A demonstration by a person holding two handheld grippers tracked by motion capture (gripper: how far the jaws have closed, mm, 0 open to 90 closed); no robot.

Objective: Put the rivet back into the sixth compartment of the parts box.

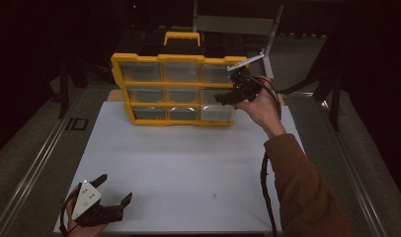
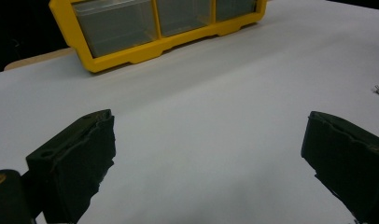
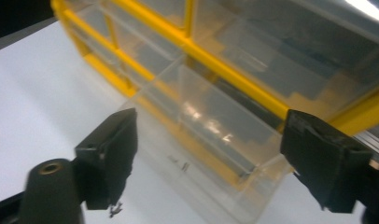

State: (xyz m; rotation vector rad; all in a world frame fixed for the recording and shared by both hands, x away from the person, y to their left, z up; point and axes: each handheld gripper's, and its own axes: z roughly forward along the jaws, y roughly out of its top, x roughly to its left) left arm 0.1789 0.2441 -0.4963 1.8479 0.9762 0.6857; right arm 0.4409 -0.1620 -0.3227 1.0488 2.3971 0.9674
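Right gripper [image 1: 227,88], jaws wide and empty, at the yellow organizer's [image 1: 139,63] three-o'clock drawer [image 3: 211,135]. Left gripper [image 1: 114,190] rests open at seven o'clock on the table [image 1: 188,163].

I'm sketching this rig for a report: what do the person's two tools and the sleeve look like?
Each tool has two chunky black jaws. The left tool carries a grey three-cornered plate on top; the right tool has one too, plus a small green light. A black cable trails beside the brown sleeve.

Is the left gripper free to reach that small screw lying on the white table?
Probably yes: the left gripper is open, and only bare table lies between it and the screw.
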